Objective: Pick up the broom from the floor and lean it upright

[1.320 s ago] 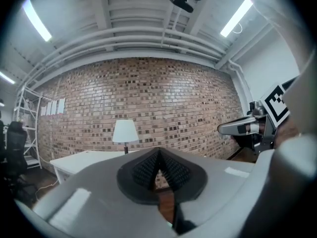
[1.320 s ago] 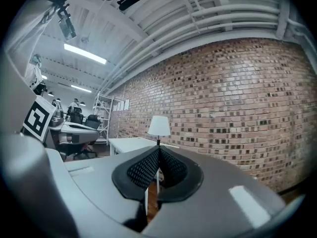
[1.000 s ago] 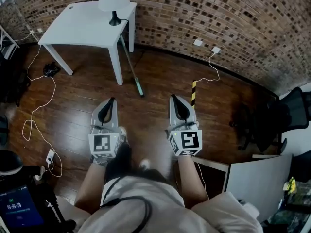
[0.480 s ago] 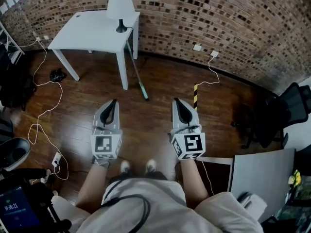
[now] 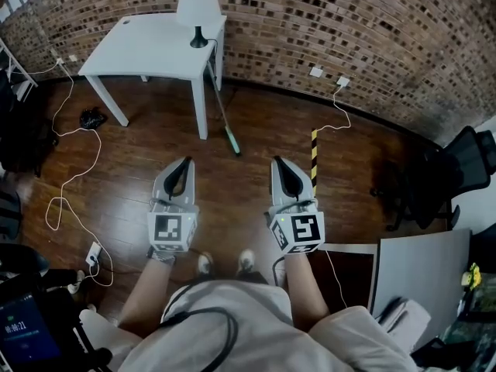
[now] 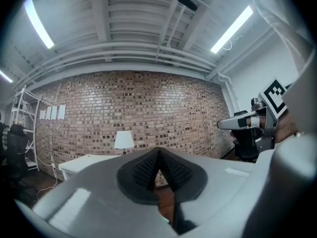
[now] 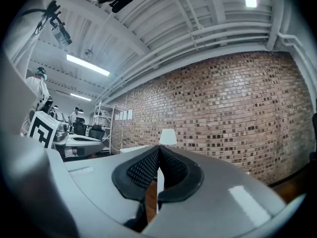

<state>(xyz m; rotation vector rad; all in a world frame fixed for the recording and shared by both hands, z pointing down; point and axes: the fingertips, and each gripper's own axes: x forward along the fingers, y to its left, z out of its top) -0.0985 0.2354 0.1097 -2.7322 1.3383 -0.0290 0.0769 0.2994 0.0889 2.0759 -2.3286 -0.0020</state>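
The broom point(image 5: 232, 141) slants with its teal head on the wooden floor point(image 5: 256, 130), its handle running up and away to the white table's point(image 5: 147, 49) right edge. It lies ahead of both grippers and apart from them, about midway between. The left gripper point(image 5: 184, 163) and right gripper point(image 5: 277, 163) are closed tight, holding nothing.

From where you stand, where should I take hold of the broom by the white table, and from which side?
Grip the broom by its thin handle at mid-length, above the green head on the floor. Come from the open floor on its right in the head view: the table leg stands close on its left. The right gripper is shut, so open it first.
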